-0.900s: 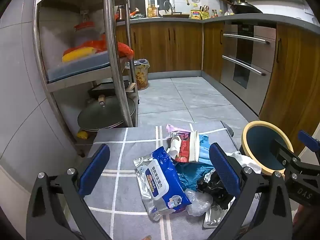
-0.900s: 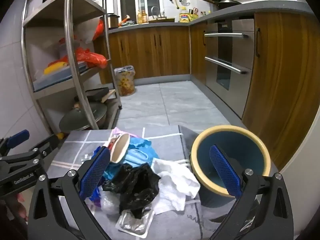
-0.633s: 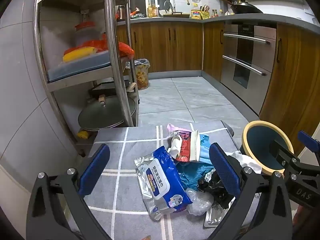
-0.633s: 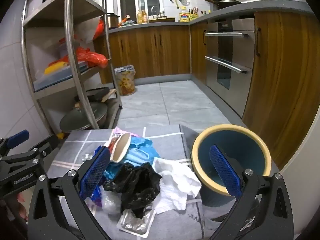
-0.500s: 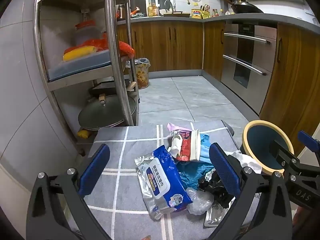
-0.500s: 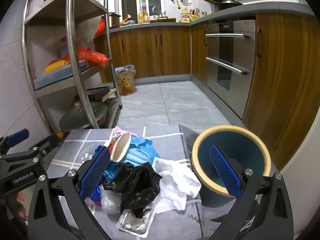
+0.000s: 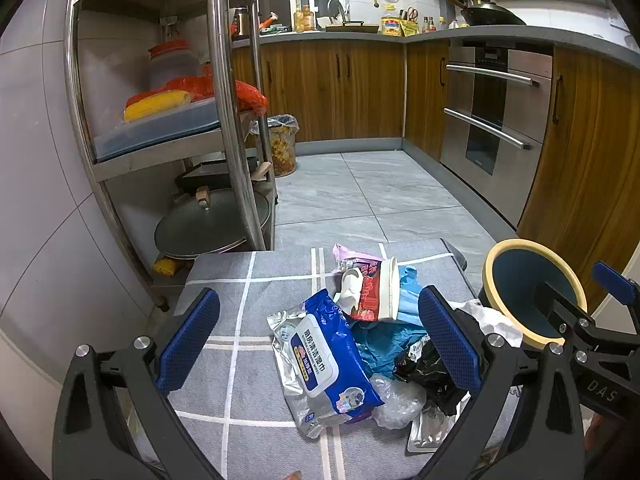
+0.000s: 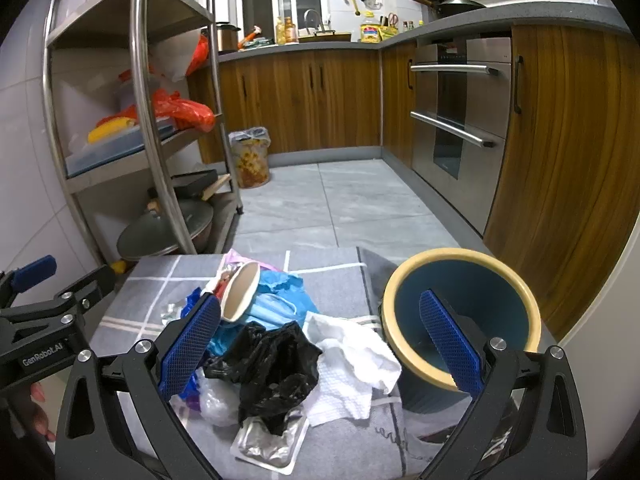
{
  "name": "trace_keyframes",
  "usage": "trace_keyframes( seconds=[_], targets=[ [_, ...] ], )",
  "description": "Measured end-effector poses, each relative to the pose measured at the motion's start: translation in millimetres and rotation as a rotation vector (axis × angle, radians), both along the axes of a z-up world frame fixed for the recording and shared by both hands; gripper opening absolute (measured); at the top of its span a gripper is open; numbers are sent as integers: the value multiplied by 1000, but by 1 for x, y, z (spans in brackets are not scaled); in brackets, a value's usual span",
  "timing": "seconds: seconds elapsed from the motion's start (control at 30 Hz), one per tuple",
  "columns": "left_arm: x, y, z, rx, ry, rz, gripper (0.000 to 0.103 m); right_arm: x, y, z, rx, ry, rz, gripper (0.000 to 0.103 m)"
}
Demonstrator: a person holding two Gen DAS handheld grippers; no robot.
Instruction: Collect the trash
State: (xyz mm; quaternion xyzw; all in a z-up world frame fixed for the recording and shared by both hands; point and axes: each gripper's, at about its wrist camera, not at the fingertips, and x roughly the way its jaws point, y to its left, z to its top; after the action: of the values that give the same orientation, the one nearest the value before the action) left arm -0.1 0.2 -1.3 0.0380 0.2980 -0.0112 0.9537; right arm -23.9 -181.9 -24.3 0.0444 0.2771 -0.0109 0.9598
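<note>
A pile of trash lies on a grey checked cloth (image 7: 240, 312): a blue wet-wipe pack (image 7: 324, 356), a red-and-white cup (image 7: 378, 290), blue plastic (image 8: 280, 292), a black bag (image 8: 276, 364), white tissue (image 8: 352, 360) and a foil wrapper (image 8: 268, 444). A blue bin with a yellow rim (image 8: 460, 320) stands at the pile's right and also shows in the left wrist view (image 7: 528, 292). My left gripper (image 7: 320, 344) is open and empty, above the wipe pack. My right gripper (image 8: 320, 344) is open and empty, over the black bag and tissue.
A steel shelf rack (image 7: 224, 120) with a pan lid (image 7: 208, 228) stands at the left. A lined waste bin (image 7: 280, 148) sits on the tiled floor beyond. Wooden cabinets and an oven (image 7: 492, 120) line the right.
Both grippers have stayed open and almost still; the views have shifted only slightly. The trash has not moved.
</note>
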Motion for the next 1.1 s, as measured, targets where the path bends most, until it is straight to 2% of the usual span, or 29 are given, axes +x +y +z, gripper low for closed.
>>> trace_keyframes(
  seconds=[1.1],
  targets=[
    [-1,1,-3,4,1,-2,98,1,-1,0,-8,10,-4,99]
  ],
)
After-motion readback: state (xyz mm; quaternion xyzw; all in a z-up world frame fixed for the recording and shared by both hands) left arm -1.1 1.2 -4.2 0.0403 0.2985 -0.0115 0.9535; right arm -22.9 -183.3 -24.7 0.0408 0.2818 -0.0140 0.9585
